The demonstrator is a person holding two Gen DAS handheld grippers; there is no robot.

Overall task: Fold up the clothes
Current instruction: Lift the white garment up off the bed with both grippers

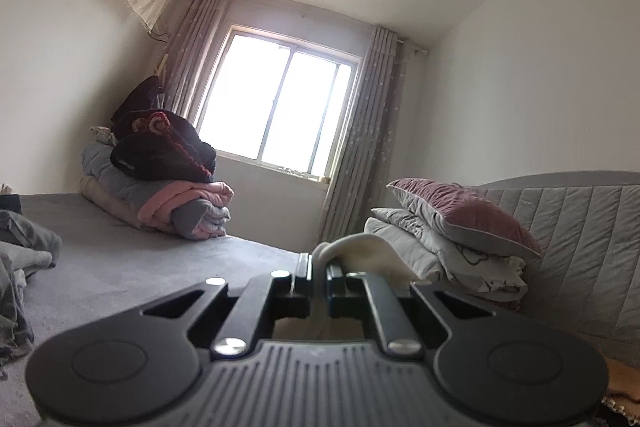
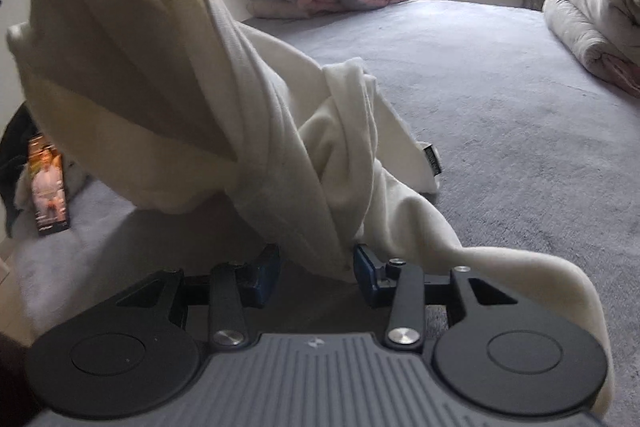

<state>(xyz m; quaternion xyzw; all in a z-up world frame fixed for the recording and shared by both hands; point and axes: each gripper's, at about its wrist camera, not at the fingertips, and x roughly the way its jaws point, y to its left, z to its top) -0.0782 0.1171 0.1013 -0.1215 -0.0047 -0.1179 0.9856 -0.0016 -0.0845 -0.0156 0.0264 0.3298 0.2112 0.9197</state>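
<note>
Left wrist view has your left tongs [image 1: 319,281] clamped tight on a fold of the cream garment [image 1: 362,253], the cloth bunching just past their tips and running back between them. Beyond them lie the grey bed [image 1: 160,259], a stack of folded blankets [image 1: 172,203] off to their left, and pillows [image 1: 460,227] to their right against the headboard [image 1: 580,227]. Over on the right wrist view, your right tongs [image 2: 316,269] sit partly apart with a twisted bunch of the cream garment [image 2: 180,87] between the blue pads [image 2: 366,263]; whether they pinch it, you can't tell. It rises up and to their left, and one edge drapes over their right side.
</note>
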